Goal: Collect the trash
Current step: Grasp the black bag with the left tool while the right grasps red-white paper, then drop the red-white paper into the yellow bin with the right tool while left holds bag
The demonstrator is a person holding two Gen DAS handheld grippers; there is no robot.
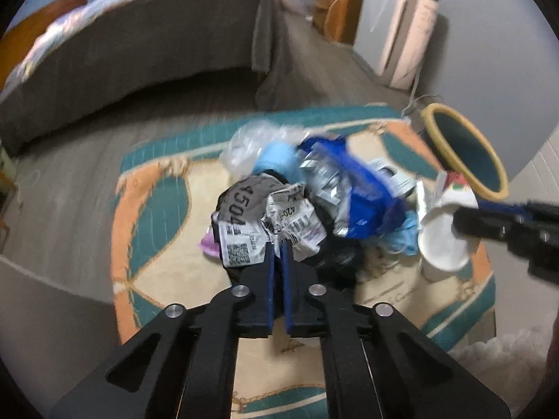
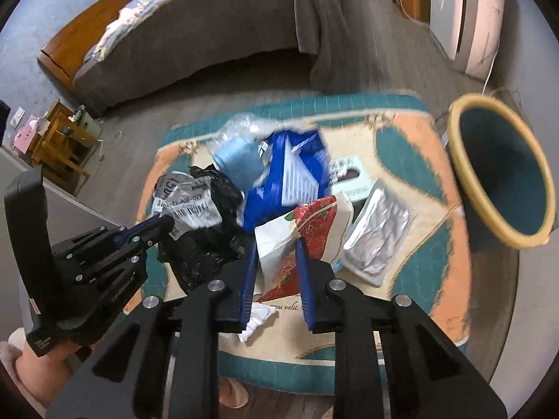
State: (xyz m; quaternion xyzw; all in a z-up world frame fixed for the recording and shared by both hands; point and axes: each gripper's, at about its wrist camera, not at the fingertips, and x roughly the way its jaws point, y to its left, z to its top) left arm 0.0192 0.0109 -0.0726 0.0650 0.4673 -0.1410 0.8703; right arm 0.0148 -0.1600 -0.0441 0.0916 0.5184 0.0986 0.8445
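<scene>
My left gripper point(image 1: 278, 244) is shut on a crumpled black bag with white shipping labels point(image 1: 258, 216), held above the rug; it shows in the right wrist view point(image 2: 199, 220) with the left gripper point(image 2: 164, 223) at its left. My right gripper point(image 2: 276, 244) is shut on a white paper cup with red flower print point(image 2: 300, 237); the cup point(image 1: 443, 237) and right gripper point(image 1: 464, 223) show at the right of the left wrist view. A teal bin with a yellow rim point(image 2: 499, 171) lies tilted at the right, also seen in the left wrist view point(image 1: 464, 150).
More trash lies on the patterned rug point(image 2: 433, 160): a blue bag point(image 2: 290, 174), a silver foil pouch point(image 2: 377, 237), a light blue item point(image 2: 237, 160), clear plastic point(image 1: 251, 139). A grey-covered bed point(image 2: 195, 42) stands behind, a white appliance point(image 2: 464, 14) at the far right.
</scene>
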